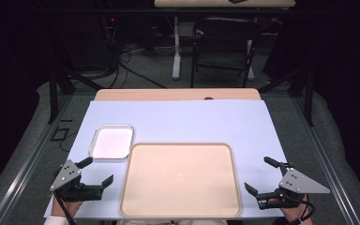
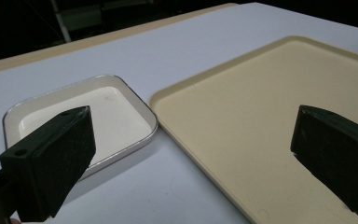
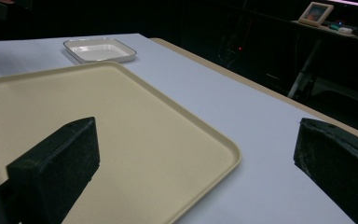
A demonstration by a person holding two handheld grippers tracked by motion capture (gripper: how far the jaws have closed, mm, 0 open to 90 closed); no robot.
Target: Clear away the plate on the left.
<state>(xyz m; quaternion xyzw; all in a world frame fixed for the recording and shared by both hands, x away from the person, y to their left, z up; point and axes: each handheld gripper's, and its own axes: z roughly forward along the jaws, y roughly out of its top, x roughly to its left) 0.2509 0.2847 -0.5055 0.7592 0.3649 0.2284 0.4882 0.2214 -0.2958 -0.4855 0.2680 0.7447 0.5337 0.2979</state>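
A large beige tray (image 1: 180,180) lies at the front middle of the pale blue table (image 1: 192,119), with nothing on it. A small white enamel dish (image 1: 111,141) sits just off its far left corner, also bare. My left gripper (image 1: 96,170) rests near the table's front left edge, open, its jaws wide apart and nothing between them. My right gripper (image 1: 258,174) rests at the front right, open likewise. In the left gripper view the white dish (image 2: 86,119) and the tray (image 2: 270,112) lie ahead. In the right gripper view the tray (image 3: 98,126) stretches toward the dish (image 3: 99,49).
A wooden strip (image 1: 178,94) runs along the table's far edge. Beyond it stand a black folding chair (image 1: 222,44) and a white desk leg (image 1: 176,47) on a dark floor with cables. Metal frame rails (image 1: 33,150) flank the table.
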